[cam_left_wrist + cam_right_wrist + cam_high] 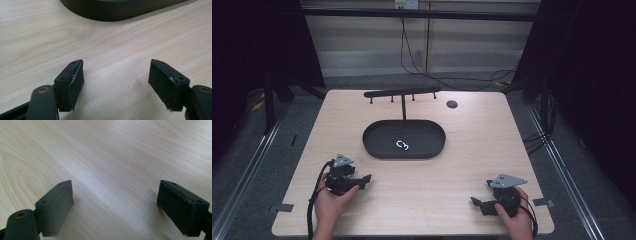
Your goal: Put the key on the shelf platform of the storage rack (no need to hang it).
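Pale wood-grain table point(472, 145) under dim light, with dark grey floor around it and black curtains at left and right. Beyond the far edge, a light panelled wall with black cables point(412, 55) hanging down and trailing along the floor to the right. Metal rails on the floor on both sides. Small tape patches at the near left and near right corners of the tabletop.

Near the middle, slightly toward the far side: a black oval tray point(377, 142), shallow, holding a small silvery ring-like piece point(402, 145) at its centre; too small to tell exactly what it is. Rising from the far rim of the tray, a thin black post carrying a horizontal bar with short pegs pointing down, a hanger stand point(402, 93). Just right of the bar's end, a small dark round spot point(452, 104) on the tabletop.

At near left, left gripper point(362, 181) held in a hand point(328, 202), jaws pointing right; in its own view spread wide apart over bare wood with nothing between them, the tray's dark rim point(120, 12) across the top. At near right, right gripper point(477, 202) in the other hand point(517, 222), jaws pointing left; likewise spread wide and empty over bare table point(112, 157). Both grippers well apart from the tray and from each other, nothing between them and the tray.
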`<state>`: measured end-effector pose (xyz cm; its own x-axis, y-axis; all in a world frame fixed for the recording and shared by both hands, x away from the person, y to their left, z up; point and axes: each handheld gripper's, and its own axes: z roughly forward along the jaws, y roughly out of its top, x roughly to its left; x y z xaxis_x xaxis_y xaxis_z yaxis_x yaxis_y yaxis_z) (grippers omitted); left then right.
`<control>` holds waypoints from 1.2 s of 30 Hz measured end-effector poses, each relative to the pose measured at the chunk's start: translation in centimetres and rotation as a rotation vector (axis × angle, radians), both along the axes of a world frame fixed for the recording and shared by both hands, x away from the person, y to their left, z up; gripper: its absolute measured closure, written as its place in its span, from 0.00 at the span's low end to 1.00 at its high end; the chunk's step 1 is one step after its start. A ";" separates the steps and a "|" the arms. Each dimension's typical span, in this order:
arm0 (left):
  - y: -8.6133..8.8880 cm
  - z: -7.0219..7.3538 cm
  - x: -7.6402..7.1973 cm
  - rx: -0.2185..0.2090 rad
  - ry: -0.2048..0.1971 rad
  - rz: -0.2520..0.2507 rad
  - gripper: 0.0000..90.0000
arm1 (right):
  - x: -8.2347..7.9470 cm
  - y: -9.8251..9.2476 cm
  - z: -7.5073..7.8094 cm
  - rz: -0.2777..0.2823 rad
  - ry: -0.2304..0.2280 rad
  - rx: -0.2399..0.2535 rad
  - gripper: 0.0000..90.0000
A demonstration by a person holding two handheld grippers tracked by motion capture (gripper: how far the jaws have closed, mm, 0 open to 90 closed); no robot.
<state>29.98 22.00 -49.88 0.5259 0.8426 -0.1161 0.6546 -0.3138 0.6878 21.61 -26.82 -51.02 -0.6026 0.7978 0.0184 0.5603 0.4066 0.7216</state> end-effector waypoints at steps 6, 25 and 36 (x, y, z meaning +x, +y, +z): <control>0.1 0.0 -0.3 0.036 -0.004 -0.018 0.30 | 0.0 0.0 0.0 0.000 0.000 0.000 0.14; 0.2 -0.7 -1.2 0.064 -0.088 -0.038 0.28 | 0.0 0.0 0.0 -0.001 0.001 0.000 0.14; 0.1 -1.0 -1.1 0.046 -0.100 -0.041 0.22 | 0.0 0.0 0.0 0.000 0.000 0.000 0.14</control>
